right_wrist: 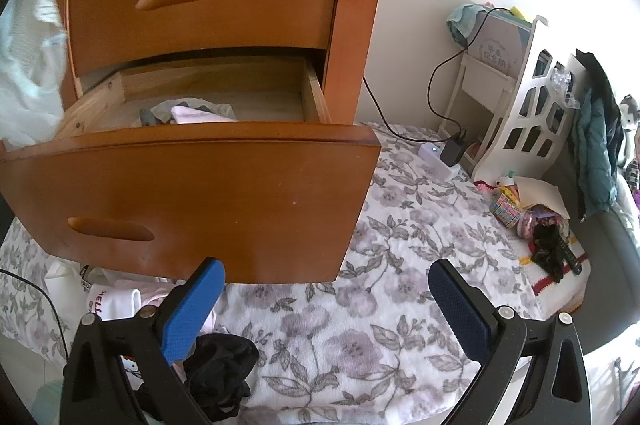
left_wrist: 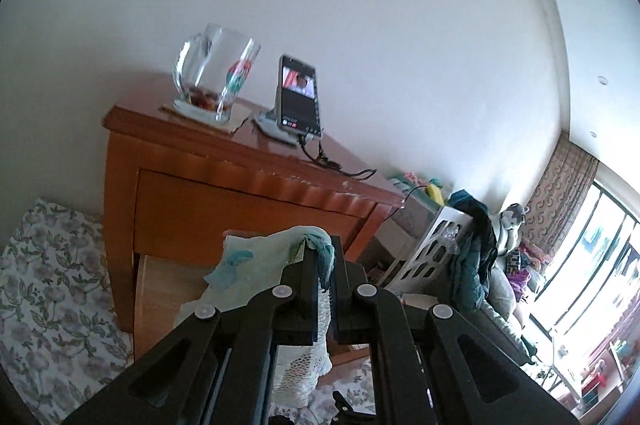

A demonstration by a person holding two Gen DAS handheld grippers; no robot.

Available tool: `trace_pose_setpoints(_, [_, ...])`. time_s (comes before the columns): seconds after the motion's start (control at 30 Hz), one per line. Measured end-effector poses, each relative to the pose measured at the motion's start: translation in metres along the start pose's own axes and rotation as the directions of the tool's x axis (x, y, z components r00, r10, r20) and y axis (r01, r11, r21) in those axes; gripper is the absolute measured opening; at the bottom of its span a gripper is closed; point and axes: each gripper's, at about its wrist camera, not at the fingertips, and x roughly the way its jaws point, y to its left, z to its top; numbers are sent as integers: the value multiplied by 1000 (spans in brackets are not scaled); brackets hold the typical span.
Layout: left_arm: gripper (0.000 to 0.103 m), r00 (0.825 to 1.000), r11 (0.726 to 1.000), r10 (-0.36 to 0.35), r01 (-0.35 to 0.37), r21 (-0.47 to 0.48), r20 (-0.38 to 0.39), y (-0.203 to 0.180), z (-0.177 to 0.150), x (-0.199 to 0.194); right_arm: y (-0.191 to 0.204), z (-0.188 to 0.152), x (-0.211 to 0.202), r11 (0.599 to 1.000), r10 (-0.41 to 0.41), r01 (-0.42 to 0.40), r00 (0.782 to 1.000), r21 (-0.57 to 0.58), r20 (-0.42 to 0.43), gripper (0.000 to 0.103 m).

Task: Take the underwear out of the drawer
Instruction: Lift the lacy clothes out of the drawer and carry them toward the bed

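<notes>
The nightstand (right_wrist: 240, 25) is smooth orange-brown wood with curved drawer fronts and scooped oval handles; its lower drawer (right_wrist: 192, 193) stands pulled out over the fleecy flowered blanket (right_wrist: 360, 325). I judge this the lifting-out step: my left tool (left_wrist: 324, 257) is clamped tight on a soft pale-green piece of underwear (left_wrist: 260, 265), its teal edge bunched over the jaws, a lacy white part hanging below. Next I should carry it clear and set it on the blanket. More crumpled white cloth (right_wrist: 192, 113) lies in the drawer. My right tool (right_wrist: 324, 309) stands wide and empty.
</notes>
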Motion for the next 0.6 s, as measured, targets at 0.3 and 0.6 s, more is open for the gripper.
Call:
trace_pose_setpoints(0.3, [4, 999, 1000, 26, -25, -10, 43, -7, -12, -46, 2, 0, -5, 1000, -1, 1, 1000, -4, 15, 103])
trace_pose_setpoints(0.6, [4, 998, 999, 52, -52, -6, -30, -7, -39, -49, 3, 0, -7, 1000, -4, 4, 1000, -13, 21, 103])
